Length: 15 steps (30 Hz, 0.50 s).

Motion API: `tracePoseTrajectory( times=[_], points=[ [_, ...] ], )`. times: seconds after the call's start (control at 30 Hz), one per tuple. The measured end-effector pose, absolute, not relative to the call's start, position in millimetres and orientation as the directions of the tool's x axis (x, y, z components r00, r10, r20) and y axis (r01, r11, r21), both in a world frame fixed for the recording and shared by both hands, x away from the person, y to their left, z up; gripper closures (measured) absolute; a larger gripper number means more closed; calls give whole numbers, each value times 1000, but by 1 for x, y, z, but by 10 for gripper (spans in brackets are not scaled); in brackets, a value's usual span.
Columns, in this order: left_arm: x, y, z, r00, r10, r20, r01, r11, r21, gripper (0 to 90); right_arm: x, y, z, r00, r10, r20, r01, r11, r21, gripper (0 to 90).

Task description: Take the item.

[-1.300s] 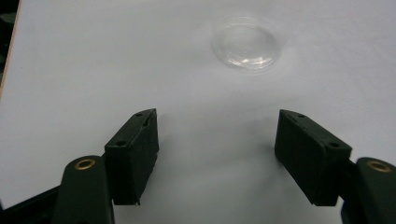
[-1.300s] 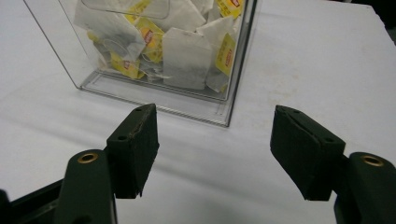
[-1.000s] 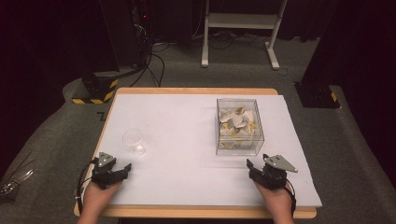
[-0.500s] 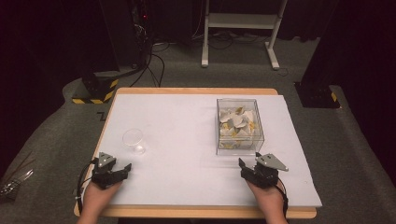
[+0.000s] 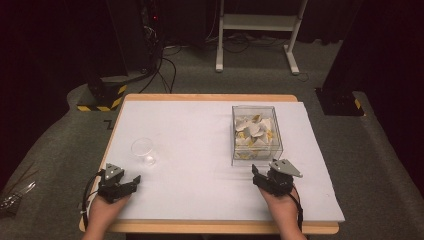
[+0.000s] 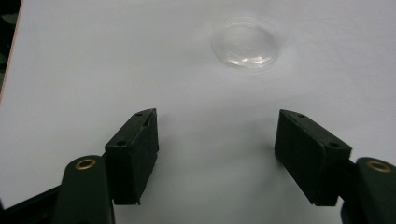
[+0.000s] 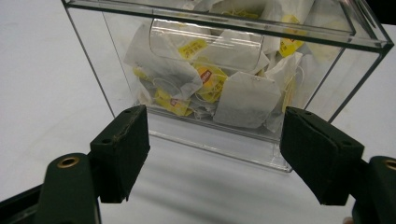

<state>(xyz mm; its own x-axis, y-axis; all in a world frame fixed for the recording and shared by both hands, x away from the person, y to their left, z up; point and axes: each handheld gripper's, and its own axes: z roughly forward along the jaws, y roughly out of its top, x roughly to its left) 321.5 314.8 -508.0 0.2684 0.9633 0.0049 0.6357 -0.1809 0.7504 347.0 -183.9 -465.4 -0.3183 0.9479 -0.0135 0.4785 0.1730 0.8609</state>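
The clear box [image 7: 224, 70] of tea bags [image 7: 243, 100] sits just beyond the right gripper [image 7: 215, 154], fingers spread and just opening, empty.

Both handheld black two-jaw grippers, left [image 5: 131, 181] and right [image 5: 258, 176], carry grey three-cornered top plates, trailing black cables, screw-fastened block fingers [image 6: 133, 154] and brass rivets.

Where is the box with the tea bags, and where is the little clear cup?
box [image 5: 256, 134]: high view, its clear front wall.
tea bags [image 7: 245, 100]: right gripper view, one white bag.
cup [image 6: 246, 43]: left gripper view, its middle.
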Motion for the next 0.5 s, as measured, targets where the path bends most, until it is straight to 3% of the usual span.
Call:
tracePoseTrajectory(
  times=[0.5],
  points=[
    [323, 315, -508, 277, 961, 1, 638, -185, 748, 298, 356, -170, -460, -266, 964, -26, 476, 154, 866, 231]
  ],
)
